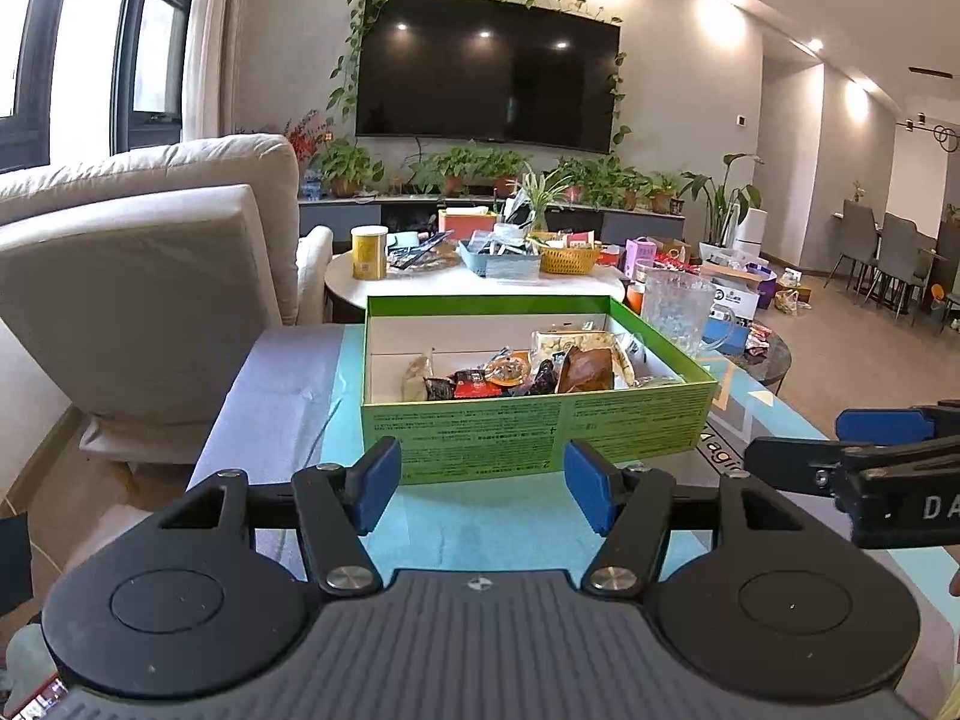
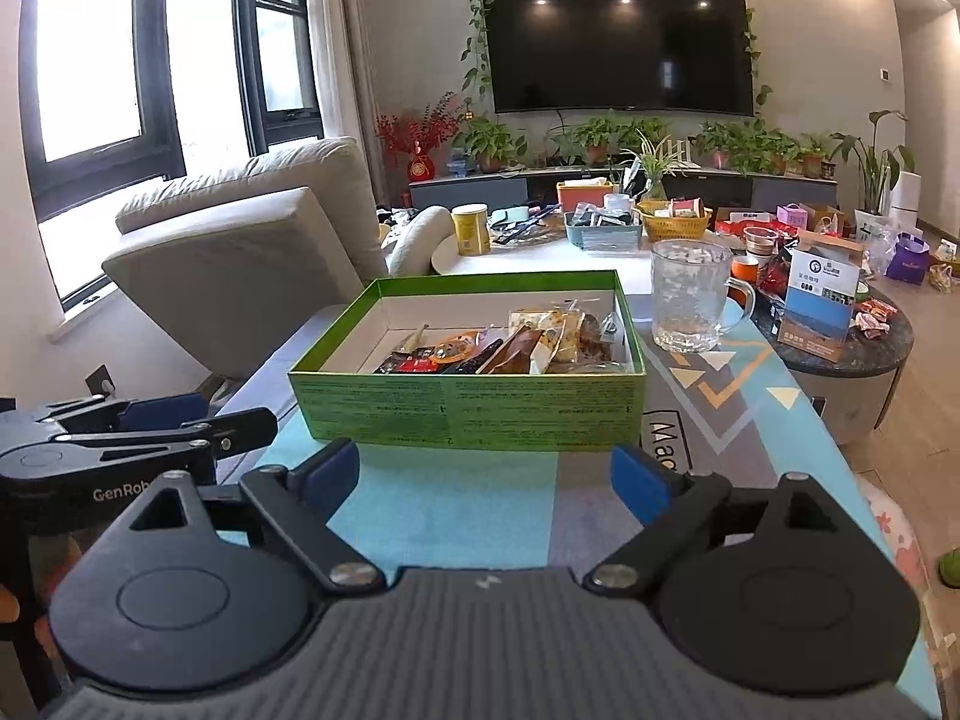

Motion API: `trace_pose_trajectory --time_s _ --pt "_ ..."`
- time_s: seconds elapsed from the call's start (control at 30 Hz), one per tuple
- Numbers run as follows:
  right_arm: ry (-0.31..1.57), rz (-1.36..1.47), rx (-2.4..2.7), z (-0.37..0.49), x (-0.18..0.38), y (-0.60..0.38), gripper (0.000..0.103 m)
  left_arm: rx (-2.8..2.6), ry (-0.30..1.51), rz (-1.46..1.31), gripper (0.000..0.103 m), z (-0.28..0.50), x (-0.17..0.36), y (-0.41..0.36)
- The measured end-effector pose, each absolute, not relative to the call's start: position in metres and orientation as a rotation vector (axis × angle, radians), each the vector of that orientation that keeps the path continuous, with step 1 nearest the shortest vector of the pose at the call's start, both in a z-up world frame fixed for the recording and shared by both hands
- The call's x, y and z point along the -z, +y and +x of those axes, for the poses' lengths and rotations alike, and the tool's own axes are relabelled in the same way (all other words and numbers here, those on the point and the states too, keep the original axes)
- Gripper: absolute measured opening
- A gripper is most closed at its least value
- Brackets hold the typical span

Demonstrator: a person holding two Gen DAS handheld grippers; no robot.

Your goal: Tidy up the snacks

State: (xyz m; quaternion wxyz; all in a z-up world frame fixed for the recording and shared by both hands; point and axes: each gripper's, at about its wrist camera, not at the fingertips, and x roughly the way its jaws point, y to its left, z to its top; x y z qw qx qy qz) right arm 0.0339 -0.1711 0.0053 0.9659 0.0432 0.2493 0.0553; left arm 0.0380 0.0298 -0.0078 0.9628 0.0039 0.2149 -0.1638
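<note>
Both grippers up over the near end of the table w/ the turquoise-and-grey patterned cloth [image 1: 480, 528], side by side, pointing at the box. Left gripper [image 1: 483, 489]: blue-padded jaws well apart, nothing between them, just cloth below. Right gripper [image 2: 491, 477]: jaws spread wide too, empty, no contact w/ anything. Each shows at the edge of the other's view, a bit apart from one another.

Straight ahead, the shallow green cardboard box with white inside [image 1: 540, 426] sits flat on the cloth, open-topped, just beyond the fingertips, not touched. Wrapped snacks [image 1: 540, 369] are piled inside, bunched toward the near wall and right half: brown, orange, red, dark and clear packets; far-left part of the box floor is bare.

Clear textured glass mug with handle [image 2: 690, 294] stands upright on the cloth just beside the box's far right corner. Beige cushioned sofa [image 1: 150, 252] to the left. Beyond, a round white coffee table [image 1: 366, 288] carrying a yellow tin [image 1: 369, 252], blue-grey tray and yellow woven basket [image 2: 675, 228]. Dark wall-mounted TV [image 1: 486, 66] at the back w/ potted plants under it.
</note>
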Motion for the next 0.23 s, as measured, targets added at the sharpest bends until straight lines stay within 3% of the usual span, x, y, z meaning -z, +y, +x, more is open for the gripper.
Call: trace_pose_trajectory --time_s 0.23 --pt "0.5 0.047 -0.124 0.031 -0.005 -0.159 0.053 0.327 0.453 -0.02 0.058 0.036 0.009 0.037"
